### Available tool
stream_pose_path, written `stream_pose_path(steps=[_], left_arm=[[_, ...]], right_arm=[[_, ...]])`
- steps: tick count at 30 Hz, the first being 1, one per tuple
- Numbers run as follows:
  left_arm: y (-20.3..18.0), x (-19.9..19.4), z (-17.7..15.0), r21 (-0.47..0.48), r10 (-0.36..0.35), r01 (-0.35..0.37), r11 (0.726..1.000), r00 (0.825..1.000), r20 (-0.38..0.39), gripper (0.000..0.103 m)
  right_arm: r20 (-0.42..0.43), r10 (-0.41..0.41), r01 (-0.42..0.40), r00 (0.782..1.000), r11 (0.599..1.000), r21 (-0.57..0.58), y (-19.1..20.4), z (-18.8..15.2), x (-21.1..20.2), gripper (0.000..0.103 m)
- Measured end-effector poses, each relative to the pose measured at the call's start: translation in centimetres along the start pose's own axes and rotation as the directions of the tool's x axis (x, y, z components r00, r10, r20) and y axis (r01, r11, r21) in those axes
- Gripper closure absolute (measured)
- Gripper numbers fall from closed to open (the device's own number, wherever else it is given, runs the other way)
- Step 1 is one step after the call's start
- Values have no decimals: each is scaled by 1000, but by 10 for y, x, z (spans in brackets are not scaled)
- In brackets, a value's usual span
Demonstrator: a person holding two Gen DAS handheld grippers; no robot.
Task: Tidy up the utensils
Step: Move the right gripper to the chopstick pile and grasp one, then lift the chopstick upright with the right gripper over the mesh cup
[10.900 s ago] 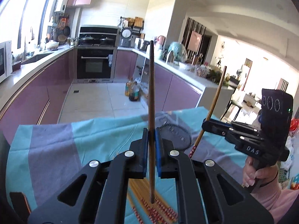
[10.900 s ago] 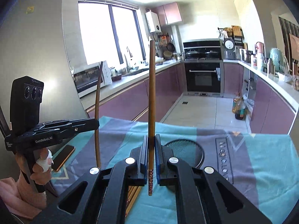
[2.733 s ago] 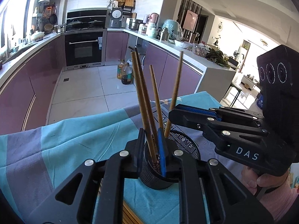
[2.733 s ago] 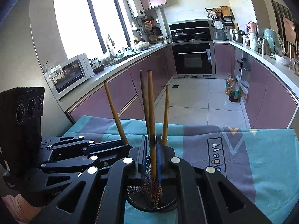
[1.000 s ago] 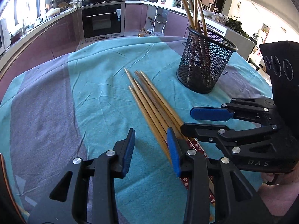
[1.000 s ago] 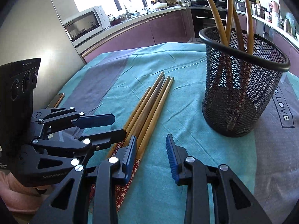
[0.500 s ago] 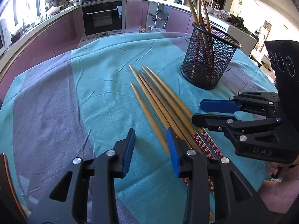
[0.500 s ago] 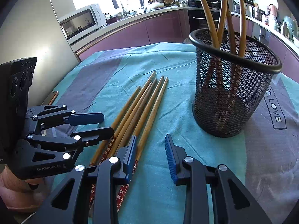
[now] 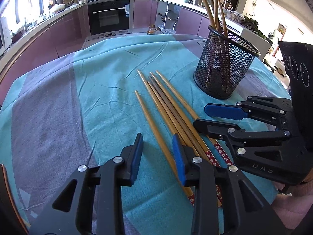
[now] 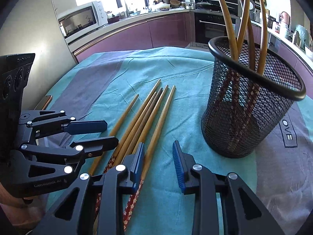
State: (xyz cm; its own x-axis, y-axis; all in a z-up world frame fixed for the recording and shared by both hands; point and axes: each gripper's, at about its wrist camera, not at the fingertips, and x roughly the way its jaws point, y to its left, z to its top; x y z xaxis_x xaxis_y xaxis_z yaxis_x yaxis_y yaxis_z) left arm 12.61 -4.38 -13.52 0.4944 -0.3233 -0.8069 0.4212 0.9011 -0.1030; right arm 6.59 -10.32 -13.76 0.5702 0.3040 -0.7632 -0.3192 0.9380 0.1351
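Several wooden chopsticks (image 9: 168, 107) (image 10: 148, 113) lie side by side on the cloth. A black mesh cup (image 9: 223, 66) (image 10: 248, 117) stands upright beyond them and holds a few more chopsticks (image 10: 244, 19). My left gripper (image 9: 157, 137) (image 10: 109, 133) hangs low over the near ends. Its jaws are closing, with the leftmost chopstick between them and the pads not touching it. My right gripper (image 10: 158, 144) (image 9: 199, 115) is open beside it. The rightmost chopstick runs just inside its left pad.
A teal and purple tablecloth (image 9: 97, 78) covers the round table. A phone (image 10: 44, 101) lies near the table's left edge. A hand in a pink sleeve (image 9: 289, 188) holds the right gripper. Kitchen counters and an oven stand behind the table.
Both grippers let their chopsticks go into the cup and came down to the loose ones. Over the last second they barely shifted, and the left jaws narrowed around the leftmost chopstick.
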Motion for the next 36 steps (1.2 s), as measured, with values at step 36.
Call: stream_pose_path(steps=[36], left_arm=[[4,-41,1,-77,-89,97,992,991,103,95]], right_arm=[[135,142,-153,981,986,72,-25,-8,-56,97]])
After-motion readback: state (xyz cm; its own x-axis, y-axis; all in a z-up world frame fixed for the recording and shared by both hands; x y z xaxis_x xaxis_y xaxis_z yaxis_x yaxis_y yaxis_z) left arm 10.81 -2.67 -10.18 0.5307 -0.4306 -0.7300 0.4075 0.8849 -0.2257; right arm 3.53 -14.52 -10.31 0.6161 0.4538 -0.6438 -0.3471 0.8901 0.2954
